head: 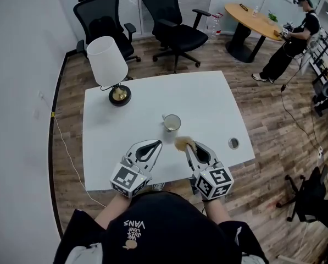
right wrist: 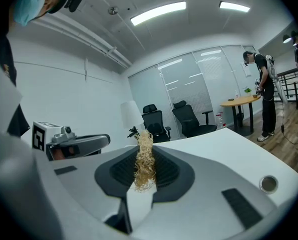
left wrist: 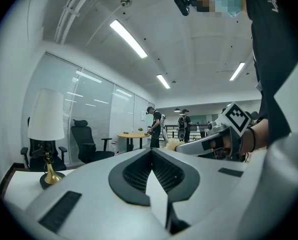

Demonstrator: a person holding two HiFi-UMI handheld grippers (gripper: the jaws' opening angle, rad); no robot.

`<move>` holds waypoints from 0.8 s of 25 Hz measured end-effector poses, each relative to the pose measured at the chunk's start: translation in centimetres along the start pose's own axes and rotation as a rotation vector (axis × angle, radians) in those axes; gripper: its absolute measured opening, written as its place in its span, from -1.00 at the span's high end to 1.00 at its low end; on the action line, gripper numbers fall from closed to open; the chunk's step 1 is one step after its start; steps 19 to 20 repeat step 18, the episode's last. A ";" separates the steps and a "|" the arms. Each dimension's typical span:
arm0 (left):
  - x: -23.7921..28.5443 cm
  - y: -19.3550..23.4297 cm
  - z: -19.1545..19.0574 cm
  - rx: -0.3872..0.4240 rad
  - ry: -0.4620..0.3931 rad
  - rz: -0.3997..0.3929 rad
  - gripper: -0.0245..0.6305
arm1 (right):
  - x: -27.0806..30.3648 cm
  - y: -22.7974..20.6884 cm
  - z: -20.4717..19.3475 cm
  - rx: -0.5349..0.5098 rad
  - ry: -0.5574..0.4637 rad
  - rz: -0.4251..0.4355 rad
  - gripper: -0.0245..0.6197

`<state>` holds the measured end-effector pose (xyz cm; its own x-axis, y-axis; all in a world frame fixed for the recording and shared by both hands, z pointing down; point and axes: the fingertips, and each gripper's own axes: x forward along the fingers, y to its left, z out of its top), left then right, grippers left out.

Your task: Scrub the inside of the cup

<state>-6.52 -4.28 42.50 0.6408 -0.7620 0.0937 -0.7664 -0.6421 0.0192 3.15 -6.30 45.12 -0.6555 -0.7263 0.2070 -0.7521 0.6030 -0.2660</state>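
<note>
Head view: cup [head: 171, 122] stands upright on table [head: 207, 100], scrubber [head: 182, 143] just beside it.

In the head view, the cup [head: 172, 122] stands mid-frame on the tabletop [head: 207, 98], with the lamp [head: 110, 67] on the tabletop's upper-left corner. Below the cup, the left tongs [head: 157, 144] and right tongs [head: 188, 147] lie side by side over the near edge. The scrubber [head: 181, 143] sits in the right tongs' tip, just below the cup. Two chairs [head: 172, 21] stand along the top of the frame, and a round table [head: 254, 18] at upper right.
</note>
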 end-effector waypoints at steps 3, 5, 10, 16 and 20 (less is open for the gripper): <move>0.1 0.0 -0.1 0.001 0.003 -0.003 0.89 | 0.0 -0.1 0.1 0.000 0.000 -0.004 0.70; 0.3 0.1 0.0 -0.002 0.008 -0.006 0.89 | 0.1 -0.2 0.3 0.000 0.000 -0.005 0.70; 0.7 0.1 -0.1 -0.003 0.011 -0.007 0.89 | 0.2 -0.4 0.4 0.000 0.002 -0.003 0.70; 0.8 0.4 -0.1 -0.003 0.006 -0.006 0.89 | 0.5 -0.5 0.5 0.000 -0.003 -0.007 0.70; 0.8 0.7 0.0 -0.002 0.004 -0.006 0.89 | 0.7 -0.5 0.6 -0.001 -0.005 -0.008 0.70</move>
